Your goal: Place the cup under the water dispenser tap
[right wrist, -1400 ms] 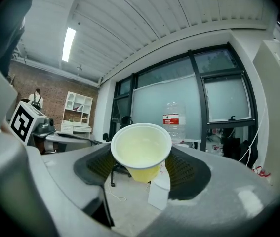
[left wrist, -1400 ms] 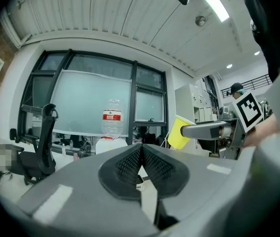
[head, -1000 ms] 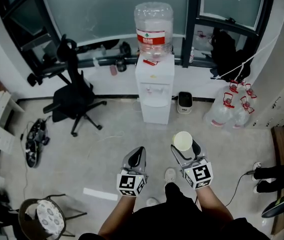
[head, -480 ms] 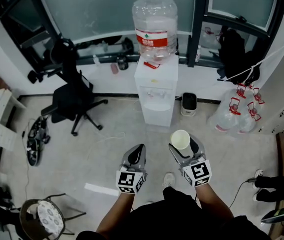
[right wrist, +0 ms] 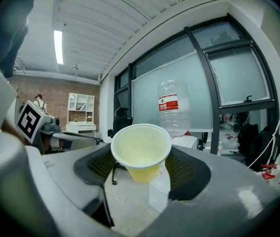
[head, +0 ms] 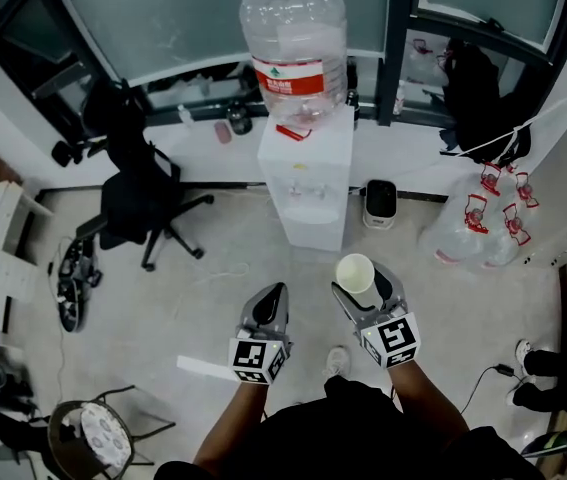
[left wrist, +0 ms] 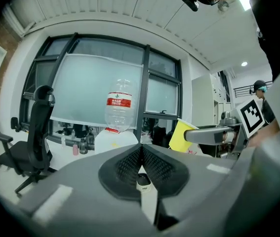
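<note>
**Facing the dispenser with the cup gripped upright in the right fingers**

The cup [head: 355, 271] is held off the floor by the right gripper [head: 359, 284]. Its fingers [right wrist: 186, 174] are clenched on the cup's sides below the rim, and they are spread wide by its girth. The cup's long axis is upright and its mouth is open upward. It appears to be empty.

The left gripper [head: 276, 296] is carried beside the right one, just apart from it. Its fingers [left wrist: 125, 164] are pressed together with nothing between them.

The water dispenser [head: 305, 183] stands on the floor [head: 213, 268] at the far edge, against the window wall. It is topped by an inverted bottle [head: 293, 38]. It lies ahead of the cup, almost along the line in which the right fingers point, and well apart from them, with bare floor between.

The tap recess [head: 305, 193] is set in the front face that is turned toward the grippers. The taps themselves are too small to be told apart in the head view.

The right gripper is judged to be the one on which the coming move turns, since the cup is already held by it. The move is judged to call for the cup to be brought forward and lowered into the recess. The upright axis is to be kept, so that the mouth ends up beneath a tap. The base should also be seated level there before the grip is released.
</note>
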Available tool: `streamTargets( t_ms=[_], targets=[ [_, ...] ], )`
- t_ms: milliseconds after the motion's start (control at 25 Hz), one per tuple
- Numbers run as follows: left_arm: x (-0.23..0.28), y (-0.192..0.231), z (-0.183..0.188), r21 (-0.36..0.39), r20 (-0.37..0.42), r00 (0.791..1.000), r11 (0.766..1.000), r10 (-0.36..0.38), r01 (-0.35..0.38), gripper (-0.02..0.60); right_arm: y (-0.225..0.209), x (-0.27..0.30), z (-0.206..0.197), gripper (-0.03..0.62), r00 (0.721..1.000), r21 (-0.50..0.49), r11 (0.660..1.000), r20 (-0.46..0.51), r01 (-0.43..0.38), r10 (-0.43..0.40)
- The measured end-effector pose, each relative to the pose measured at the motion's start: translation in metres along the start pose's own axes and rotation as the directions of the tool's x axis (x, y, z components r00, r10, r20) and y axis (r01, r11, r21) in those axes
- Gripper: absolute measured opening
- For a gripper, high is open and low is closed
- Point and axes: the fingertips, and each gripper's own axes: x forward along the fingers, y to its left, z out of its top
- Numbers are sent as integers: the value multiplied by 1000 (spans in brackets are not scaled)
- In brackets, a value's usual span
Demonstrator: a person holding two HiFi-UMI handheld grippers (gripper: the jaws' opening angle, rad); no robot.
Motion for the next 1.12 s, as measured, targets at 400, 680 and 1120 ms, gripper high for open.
streamTargets(
  t_ms=[400,680,1120],
  targets=[
    [21,23,1,-6,-31,997,998,64,-65,17,-12,34,-3,316,999,-1,999,-28,-39,39],
    [44,50,17,35,-13,999,999,41,-41,17,-8,71,-14,316,998,8,999,-52,-31,31],
    [89,109,26,10,-24,995,995,-102,102,17,-17,131,-17,316,988,67,988,-77,137,-132]
  ],
)
